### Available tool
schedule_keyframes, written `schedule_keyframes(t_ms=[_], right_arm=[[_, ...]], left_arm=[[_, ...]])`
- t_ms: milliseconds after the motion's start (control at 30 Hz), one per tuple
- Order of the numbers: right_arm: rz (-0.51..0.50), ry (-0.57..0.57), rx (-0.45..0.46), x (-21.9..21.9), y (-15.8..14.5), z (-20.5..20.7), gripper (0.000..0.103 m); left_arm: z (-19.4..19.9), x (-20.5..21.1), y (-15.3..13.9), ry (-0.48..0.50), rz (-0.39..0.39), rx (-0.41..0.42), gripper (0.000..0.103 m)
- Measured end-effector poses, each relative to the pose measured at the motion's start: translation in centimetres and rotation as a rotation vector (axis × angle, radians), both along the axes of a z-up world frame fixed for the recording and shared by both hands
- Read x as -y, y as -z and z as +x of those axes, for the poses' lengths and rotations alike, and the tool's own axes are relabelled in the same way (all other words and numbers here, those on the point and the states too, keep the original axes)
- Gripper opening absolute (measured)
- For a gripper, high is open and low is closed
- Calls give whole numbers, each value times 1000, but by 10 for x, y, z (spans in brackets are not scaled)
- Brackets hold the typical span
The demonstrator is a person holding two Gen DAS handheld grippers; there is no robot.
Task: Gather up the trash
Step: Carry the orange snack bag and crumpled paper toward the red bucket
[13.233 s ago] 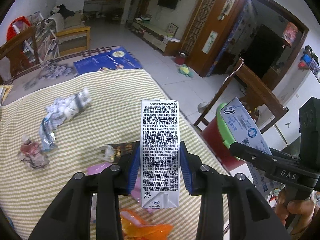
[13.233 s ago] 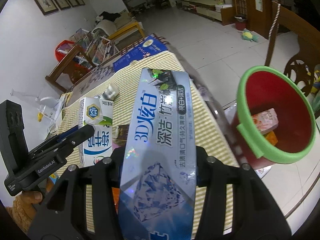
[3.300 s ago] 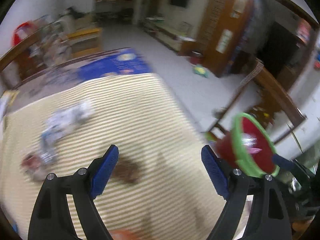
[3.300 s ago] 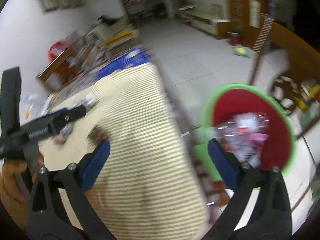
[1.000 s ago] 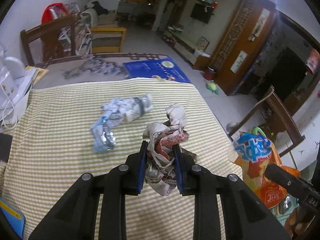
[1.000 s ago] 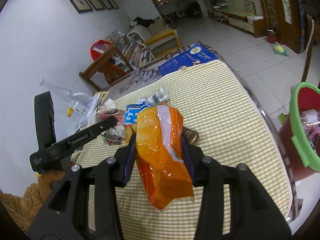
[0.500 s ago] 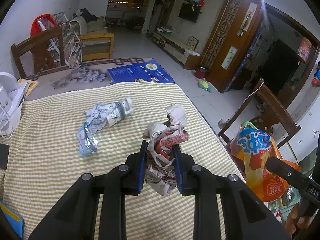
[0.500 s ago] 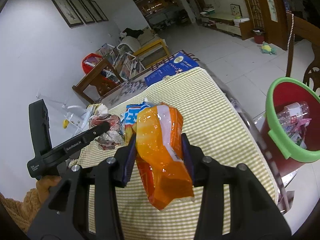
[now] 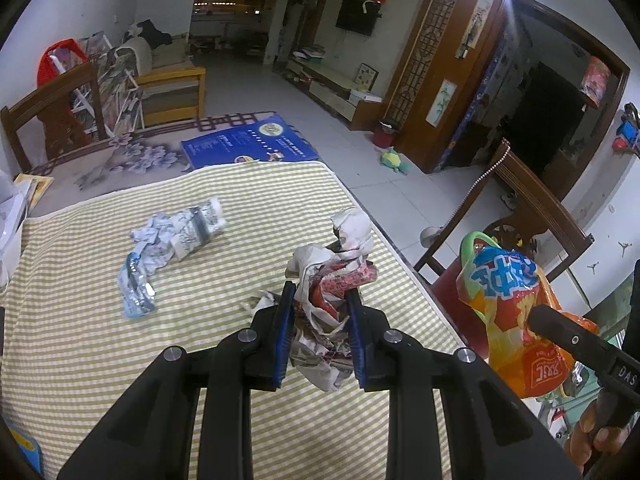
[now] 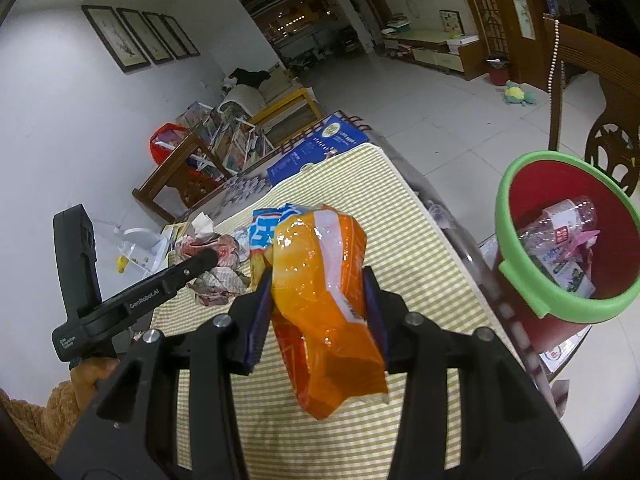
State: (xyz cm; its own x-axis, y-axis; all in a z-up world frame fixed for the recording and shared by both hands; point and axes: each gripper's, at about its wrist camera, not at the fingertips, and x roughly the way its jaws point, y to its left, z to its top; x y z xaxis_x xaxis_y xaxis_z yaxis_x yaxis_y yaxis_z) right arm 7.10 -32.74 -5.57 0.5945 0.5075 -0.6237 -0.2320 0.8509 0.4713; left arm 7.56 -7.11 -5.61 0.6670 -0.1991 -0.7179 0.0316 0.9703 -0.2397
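Your left tongs are clamped on a crumpled paper wad, held above the counter with its yellow checked cloth, while your right tongs are clamped on an orange snack bag over the counter's right part. The red bin with the green rim stands off the counter's right edge, near the bag, with a clear bottle and cartons inside. A crushed blue-and-white wrapper lies on the cloth, left of the wad.

Dim indoor light, sharp, fisheye-warped edges
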Motion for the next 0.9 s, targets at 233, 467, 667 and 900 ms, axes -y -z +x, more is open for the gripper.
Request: schedule_keyframes(t_ms=[233,467,667,900], right_arm=[[7,40,0,20,-1,-1,42],[19,67,-4,43,1,2,42],[25,79,-8,60,2,6,42],[21,100,-13,84,3,13,42]], left_arm=[[7,21,-1,31,8,-3,22],[14,45,-1,59,16,-8,22],[21,63,1,72,20,-14,22],[34,86,5,89,15,-22,22]])
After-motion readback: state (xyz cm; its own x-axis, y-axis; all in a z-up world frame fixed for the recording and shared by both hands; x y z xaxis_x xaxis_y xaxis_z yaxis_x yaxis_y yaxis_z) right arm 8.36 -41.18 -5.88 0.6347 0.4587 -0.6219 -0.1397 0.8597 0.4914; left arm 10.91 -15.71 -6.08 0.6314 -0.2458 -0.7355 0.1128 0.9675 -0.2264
